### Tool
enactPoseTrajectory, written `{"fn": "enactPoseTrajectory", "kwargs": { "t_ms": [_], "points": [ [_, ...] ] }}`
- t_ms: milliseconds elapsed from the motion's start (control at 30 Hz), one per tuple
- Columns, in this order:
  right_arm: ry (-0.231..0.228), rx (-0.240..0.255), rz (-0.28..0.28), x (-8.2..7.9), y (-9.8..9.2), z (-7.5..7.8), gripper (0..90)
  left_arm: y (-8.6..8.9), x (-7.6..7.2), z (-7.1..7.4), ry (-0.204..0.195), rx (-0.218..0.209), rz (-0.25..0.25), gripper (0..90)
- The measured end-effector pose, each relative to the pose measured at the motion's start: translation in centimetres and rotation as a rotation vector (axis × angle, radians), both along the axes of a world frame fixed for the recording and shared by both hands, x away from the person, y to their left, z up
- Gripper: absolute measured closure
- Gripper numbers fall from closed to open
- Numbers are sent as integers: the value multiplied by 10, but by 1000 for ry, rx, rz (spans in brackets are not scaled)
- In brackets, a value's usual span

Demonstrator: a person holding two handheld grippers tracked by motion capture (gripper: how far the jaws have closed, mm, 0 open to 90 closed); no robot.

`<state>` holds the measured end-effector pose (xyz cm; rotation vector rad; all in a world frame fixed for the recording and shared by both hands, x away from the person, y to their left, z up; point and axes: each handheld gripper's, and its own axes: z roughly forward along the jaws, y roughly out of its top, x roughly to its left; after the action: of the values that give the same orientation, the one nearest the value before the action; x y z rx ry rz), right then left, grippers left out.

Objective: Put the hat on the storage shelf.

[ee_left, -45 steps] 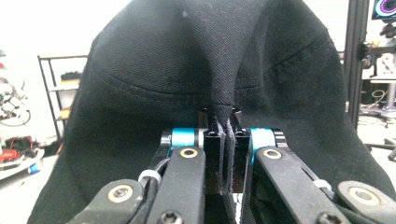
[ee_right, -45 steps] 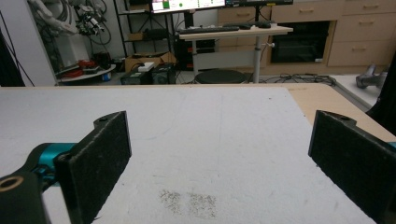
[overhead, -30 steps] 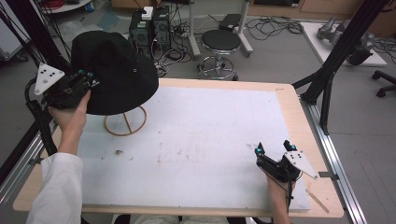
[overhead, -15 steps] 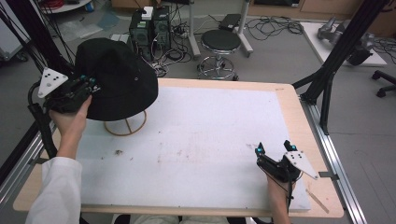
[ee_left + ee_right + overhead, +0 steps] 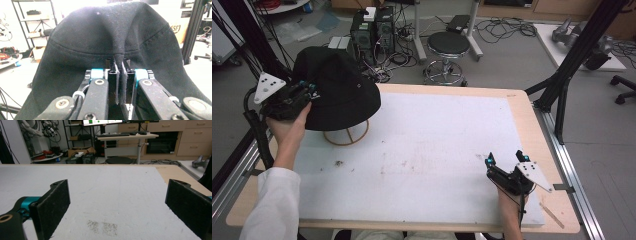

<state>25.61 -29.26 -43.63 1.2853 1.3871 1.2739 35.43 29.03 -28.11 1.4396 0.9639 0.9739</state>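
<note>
A black bucket hat (image 5: 337,85) sits over a wooden ring stand (image 5: 346,136) at the table's far left corner. My left gripper (image 5: 309,92) is at the hat's left side, shut on a pinched fold of the brim. In the left gripper view the black fabric of the hat (image 5: 112,37) is clamped between the two pads of the left gripper (image 5: 119,62). My right gripper (image 5: 504,159) rests low near the table's front right corner, open. In the right gripper view its pads stand wide apart, and the gripper (image 5: 117,202) has just the bare white mat (image 5: 105,185) between them.
A white mat (image 5: 437,140) covers most of the wooden table (image 5: 532,115). Black frame posts (image 5: 572,60) rise at the right, and another stands at the left. A stool (image 5: 448,45) and computer towers (image 5: 372,30) stand on the floor beyond the far edge.
The hat has sunk a little lower over the ring stand, hiding more of its post. Neither hand has moved.
</note>
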Motion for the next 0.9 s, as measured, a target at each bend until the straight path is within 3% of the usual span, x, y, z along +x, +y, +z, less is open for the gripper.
{"fn": "enactPoseTrajectory", "kwargs": {
  "t_ms": [167, 333, 533, 900],
  "points": [
    [1, -5, 1, 1, 0, 0, 49, 0, 0, -1, 0, -26, 7, 819],
    [1, -3, 0, 0, 0, 0, 49, 0, -2, -1, -12, -32, 18, 684],
    [4, 0, 0, 0, 1, 0, 49, 1, -6, 1, -48, -58, 45, 387],
    [2, -9, 2, 1, 2, 0, 49, -3, -17, 5, -65, -58, 25, 258]
  ]
}}
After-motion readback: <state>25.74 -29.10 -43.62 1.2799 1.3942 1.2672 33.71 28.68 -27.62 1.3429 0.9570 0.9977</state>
